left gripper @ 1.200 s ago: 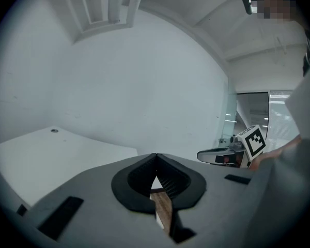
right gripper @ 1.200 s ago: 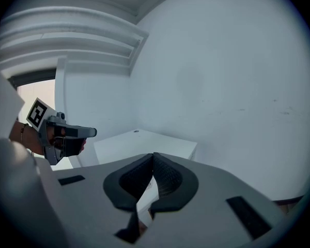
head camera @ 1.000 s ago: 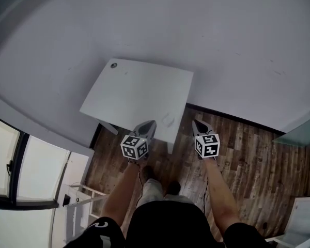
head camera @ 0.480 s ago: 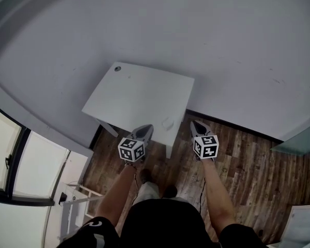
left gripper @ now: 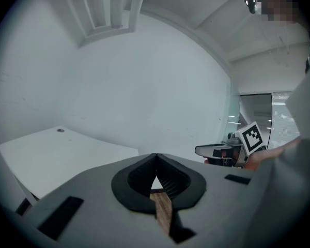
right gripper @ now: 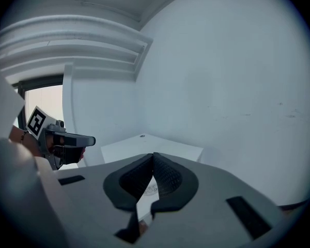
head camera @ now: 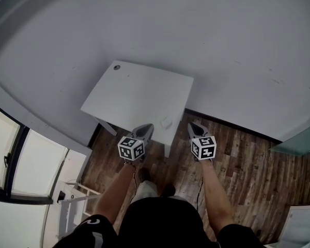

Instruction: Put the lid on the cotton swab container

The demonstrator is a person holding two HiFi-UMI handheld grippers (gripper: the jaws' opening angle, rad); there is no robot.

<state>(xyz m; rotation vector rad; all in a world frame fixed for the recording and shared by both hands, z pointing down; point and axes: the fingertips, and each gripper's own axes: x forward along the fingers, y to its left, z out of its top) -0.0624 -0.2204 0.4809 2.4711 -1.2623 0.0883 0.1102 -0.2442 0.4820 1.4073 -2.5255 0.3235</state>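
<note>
A table [head camera: 139, 94] stands against the wall [head camera: 222, 45]; a small container [head camera: 167, 122] sits by its near edge, with the left gripper [head camera: 146, 128] and right gripper [head camera: 192, 126] either side

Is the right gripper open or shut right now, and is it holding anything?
Shut and empty. In its own view the right gripper has its jaw tips touching, with nothing caught between them.

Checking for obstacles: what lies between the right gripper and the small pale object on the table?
Head view: only bare tabletop and wood floor lie between the right gripper and the small pale object.
</note>
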